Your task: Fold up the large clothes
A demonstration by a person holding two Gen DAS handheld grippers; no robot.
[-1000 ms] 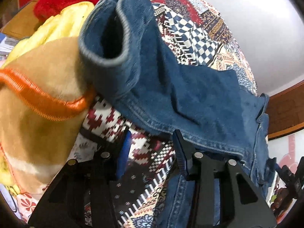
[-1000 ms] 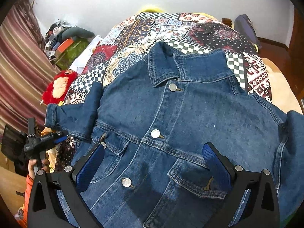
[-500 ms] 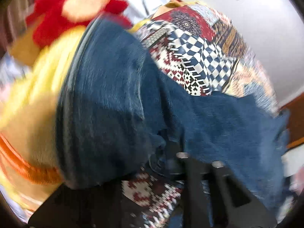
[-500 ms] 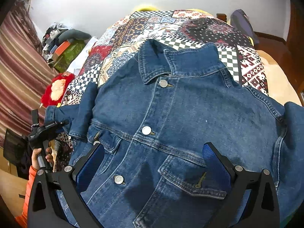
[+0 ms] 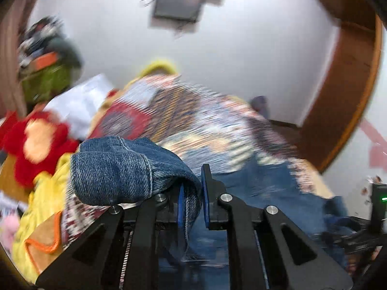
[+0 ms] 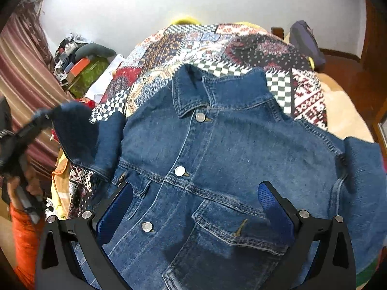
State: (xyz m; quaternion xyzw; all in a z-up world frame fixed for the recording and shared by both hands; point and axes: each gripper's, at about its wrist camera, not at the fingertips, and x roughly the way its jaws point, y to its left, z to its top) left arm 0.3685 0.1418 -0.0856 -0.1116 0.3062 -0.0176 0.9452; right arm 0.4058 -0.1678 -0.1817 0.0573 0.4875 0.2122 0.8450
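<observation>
Denim sleeve (image 5: 116,171) pinched in our left claw (image 5: 192,203), we carry it right across the jacket (image 6: 217,157), keeping our spread right claw (image 6: 196,207) clear.

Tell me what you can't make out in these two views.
- Left wrist view: patchwork bedspread smeared by motion blur.
- Left wrist view: denim jacket sleeve cuff covers one pad of the left gripper.
- Right wrist view: jacket hem cut off behind the right gripper.

One denim jacket (image 6: 217,159); two grippers: left gripper (image 5: 192,203), right gripper (image 6: 198,207).
</observation>
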